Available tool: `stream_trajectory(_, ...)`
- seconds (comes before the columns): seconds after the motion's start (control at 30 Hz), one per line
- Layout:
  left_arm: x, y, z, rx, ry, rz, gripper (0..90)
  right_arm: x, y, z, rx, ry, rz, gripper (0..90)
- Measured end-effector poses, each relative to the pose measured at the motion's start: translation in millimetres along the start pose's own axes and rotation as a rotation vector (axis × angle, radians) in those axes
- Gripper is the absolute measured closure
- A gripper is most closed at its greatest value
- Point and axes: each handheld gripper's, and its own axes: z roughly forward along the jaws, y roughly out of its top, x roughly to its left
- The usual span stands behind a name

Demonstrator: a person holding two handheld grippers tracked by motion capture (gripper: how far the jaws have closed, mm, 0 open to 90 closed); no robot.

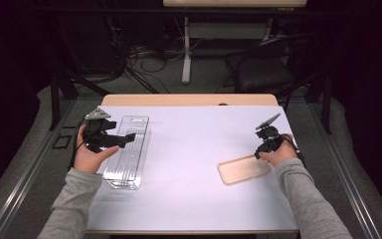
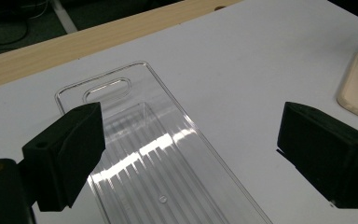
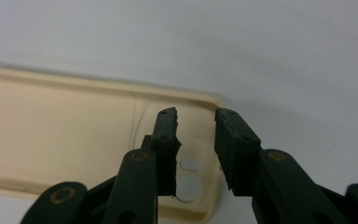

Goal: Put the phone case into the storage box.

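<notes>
In the high view, a cream-coloured flexible phone case [image 1: 243,169] is seen lying flat on the white-covered bench [image 1: 194,144], at about four o'clock from the bench's middle, its long axis running roughly from eight o'clock to two o'clock. The right tongs [image 1: 262,149] are poised at the case's two o'clock end, far nearer to it than the left tongs [image 1: 113,139], which are held over a clear ribbed plastic tray [image 1: 127,152] well apart at the nine o'clock side.

In the left gripper view, the left tongs [image 2: 191,140] are shown wide open above the tray [image 2: 168,154], with nothing between the jaws.

In the right gripper view, the right tongs [image 3: 196,126] are seen partly closed, a narrow gap left between the jaws, at the camera-cutout end of the case [image 3: 65,126]. One jaw is placed inside the case and the other close to the rim; no clamping is visible, so the rim is judged not yet gripped
</notes>
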Motion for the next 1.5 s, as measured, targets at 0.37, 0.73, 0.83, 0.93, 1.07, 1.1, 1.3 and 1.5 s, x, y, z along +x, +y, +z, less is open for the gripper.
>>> stream_trajectory(0.37,0.6,-0.1,-0.1,0.001,0.004,0.000,7.8,-11.2,-6.5,3.2,0.035,-0.012,0.032,71.9)
stream_trajectory(0.73,0.9,-0.3,0.8,0.003,0.003,0.000,7.8,-14.5,-8.0,8.7,0.060,-0.014,0.060,75.9)
stream_trajectory(0.83,1.3,-0.4,0.7,0.002,0.003,-0.003,7.8,-14.7,-7.2,9.2,0.067,-0.015,0.057,77.2)
stream_trajectory(0.93,1.7,-0.6,0.5,0.003,0.002,-0.001,7.8,-14.6,-6.9,9.9,0.070,-0.012,0.059,78.1)
stream_trajectory(1.07,2.4,-1.7,1.1,0.003,0.003,-0.008,8.2,-14.6,-6.9,11.4,0.070,-0.012,0.062,79.3)
stream_trajectory(1.1,2.6,-1.9,1.1,0.001,0.005,-0.008,8.2,-14.7,-6.8,11.6,0.071,-0.013,0.062,79.4)
stream_trajectory(1.3,3.8,-1.7,-0.2,0.000,0.005,-0.006,8.2,-14.2,-6.2,13.2,0.090,-0.015,0.070,81.0)
stream_trajectory(1.5,3.9,-1.8,-0.3,0.000,0.007,-0.008,8.2,-14.5,-5.1,13.3,0.113,-0.013,0.070,83.5)
